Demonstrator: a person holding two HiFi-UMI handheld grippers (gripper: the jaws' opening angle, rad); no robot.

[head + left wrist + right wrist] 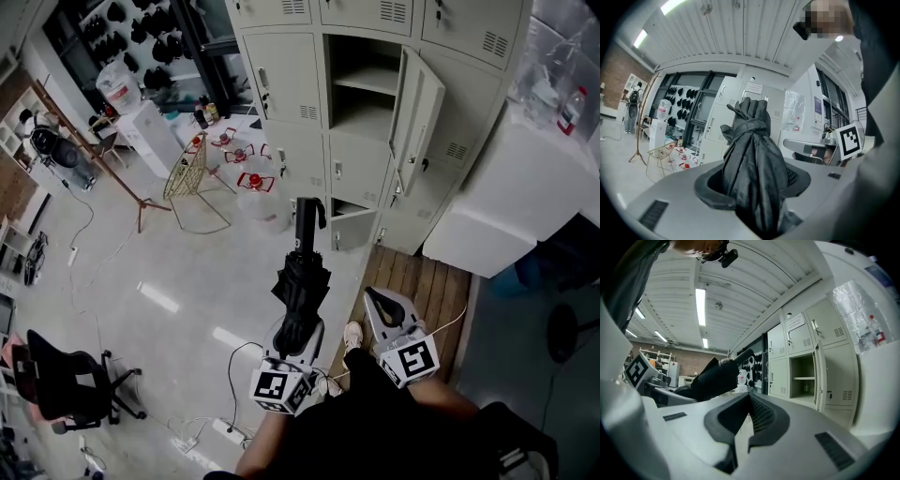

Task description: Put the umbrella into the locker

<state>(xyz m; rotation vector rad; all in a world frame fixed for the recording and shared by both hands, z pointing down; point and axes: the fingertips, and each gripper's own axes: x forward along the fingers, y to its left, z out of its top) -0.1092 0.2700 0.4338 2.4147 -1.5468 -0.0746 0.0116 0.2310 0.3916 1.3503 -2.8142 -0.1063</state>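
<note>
A folded black umbrella [300, 281] sticks out forward from my left gripper [298, 330], whose jaws are shut on its bundled fabric. Its handle [306, 220] points toward the grey lockers [281, 75]. In the left gripper view the umbrella [754, 159] fills the space between the jaws of that gripper [754, 187]. My right gripper [380, 302] hangs beside it, to the right, shut and holding nothing. One locker compartment [366, 89] stands open with its door [417, 117] swung out. In the right gripper view this open compartment [804, 380] lies ahead of the right gripper [749, 397], and the umbrella [712, 376] is at the left.
A low locker door [352, 223] near the floor is ajar. A wire basket [192, 173] and red-trimmed items [253, 180] sit on the floor left of the lockers. A white cabinet [525, 202] stands at the right, wooden slats [422, 281] underfoot, an office chair [66, 384] and a power strip [225, 431] behind left.
</note>
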